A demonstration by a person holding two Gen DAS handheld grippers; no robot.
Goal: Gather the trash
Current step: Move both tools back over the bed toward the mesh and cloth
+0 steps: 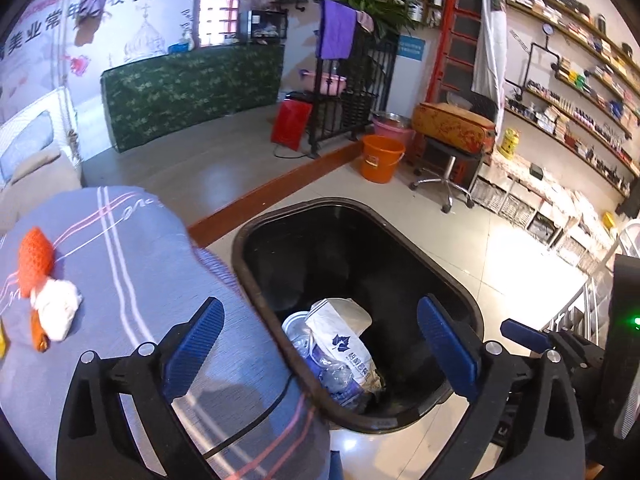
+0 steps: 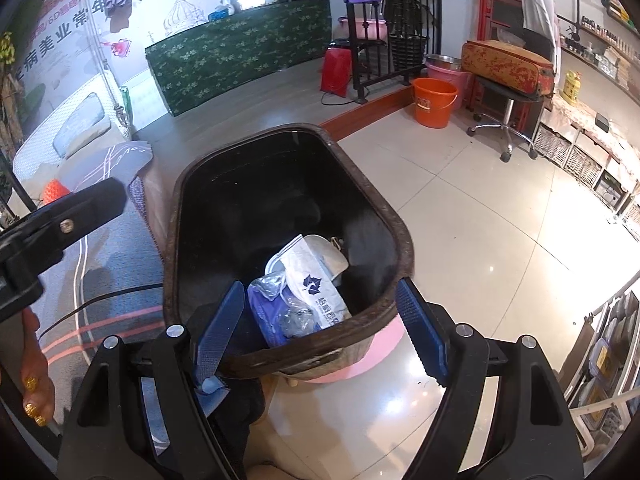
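A black trash bin (image 1: pixel 256 276) stands on the floor beside a table with a blue-grey striped cloth (image 1: pixel 132 264). Inside lie a white paper bag with a blue leaf logo (image 1: pixel 340 334) and crumpled clear plastic (image 1: pixel 334 376). My left gripper (image 1: pixel 320 344) is open and empty above the bin. On the cloth lie an orange knitted piece (image 1: pixel 35 260) and a crumpled white tissue (image 1: pixel 60 312). In the right wrist view my right gripper (image 2: pixel 320 332) is open and empty over the bin's near rim (image 2: pixel 320 352); the white bag (image 2: pixel 316 284) and a blue wrapper (image 2: pixel 266 316) lie inside.
An orange bucket (image 1: pixel 380 158), a pink tub (image 1: pixel 394 126) and a swivel stool carrying an orange case (image 1: pixel 452 128) stand on the tiled floor beyond the bin. Shelves (image 1: pixel 568 120) line the right wall. A pink round object (image 2: pixel 360 360) sits under the bin. A black cable (image 2: pixel 100 302) crosses the cloth.
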